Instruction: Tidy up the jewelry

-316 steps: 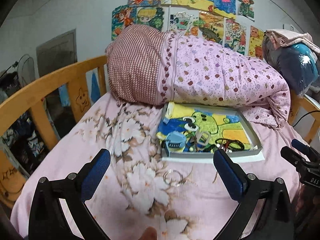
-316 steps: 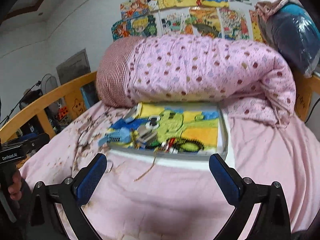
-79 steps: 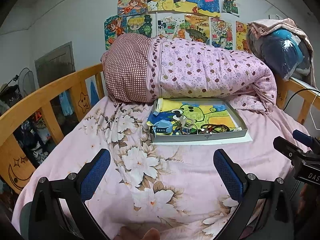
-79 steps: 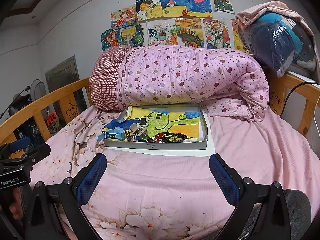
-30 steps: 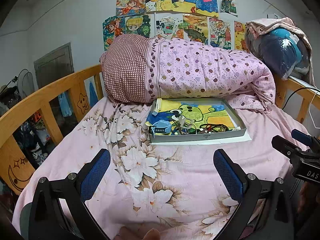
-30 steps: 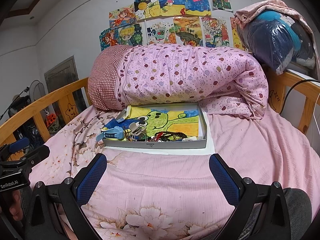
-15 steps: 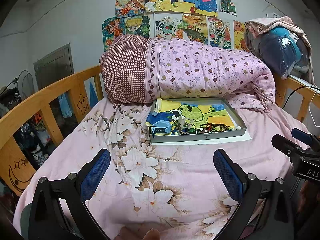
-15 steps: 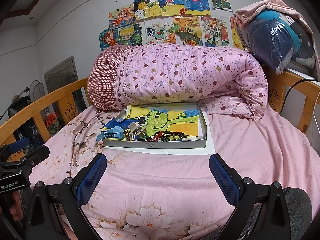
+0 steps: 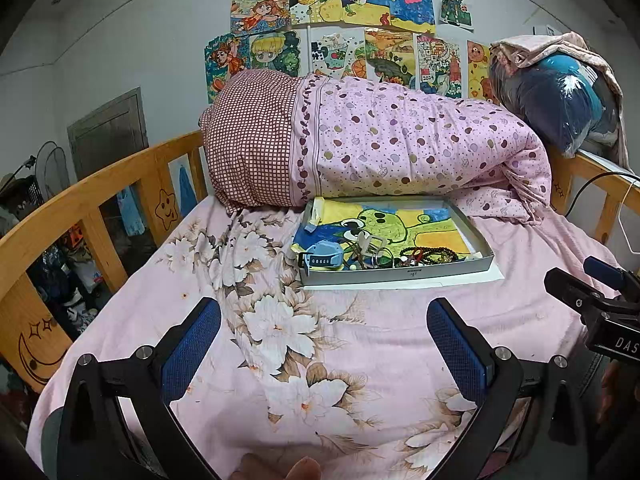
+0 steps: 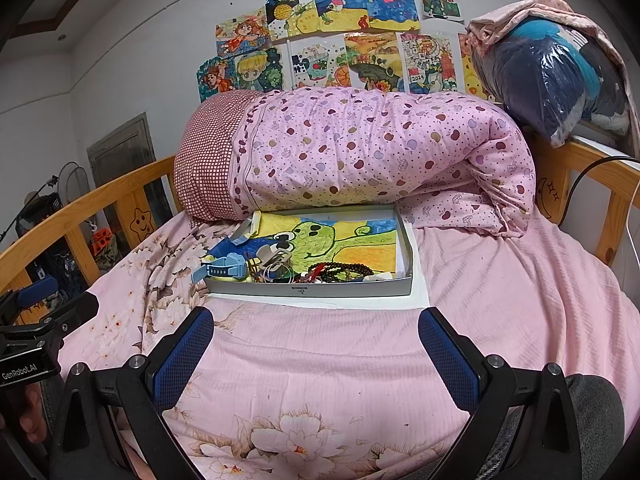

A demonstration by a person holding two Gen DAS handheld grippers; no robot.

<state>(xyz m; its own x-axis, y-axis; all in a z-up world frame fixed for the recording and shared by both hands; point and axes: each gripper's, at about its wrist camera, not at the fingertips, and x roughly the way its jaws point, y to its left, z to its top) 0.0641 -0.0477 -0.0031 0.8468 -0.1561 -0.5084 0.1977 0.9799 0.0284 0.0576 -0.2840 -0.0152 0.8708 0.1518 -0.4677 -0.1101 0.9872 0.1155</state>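
Note:
A shallow grey tray (image 9: 396, 274) (image 10: 312, 290) lined with a green frog drawing lies on the pink bedsheet in front of the rolled quilt. Along its near edge sit a blue watch (image 9: 322, 258) (image 10: 226, 268), dark bead bracelets (image 9: 430, 255) (image 10: 348, 269) and a tangle of rings and small pieces (image 9: 370, 256) (image 10: 274, 268). My left gripper (image 9: 324, 344) is open over the flowered sheet, well short of the tray and holding nothing. My right gripper (image 10: 316, 350) is open too, also short of the tray and empty.
A rolled pink quilt (image 9: 400, 152) (image 10: 360, 156) lies behind the tray. Wooden bed rails (image 9: 80, 208) (image 10: 592, 208) run along both sides. A bagged bundle (image 10: 548, 72) sits at the back right, with a black cable (image 10: 588, 176) beside it. Drawings (image 9: 340, 36) cover the wall.
A metal ring that lay on the sheet before the tray 10.5 s ago is gone from the sheet. Both grippers have drawn back from the tray and stayed nearly still over the last second.

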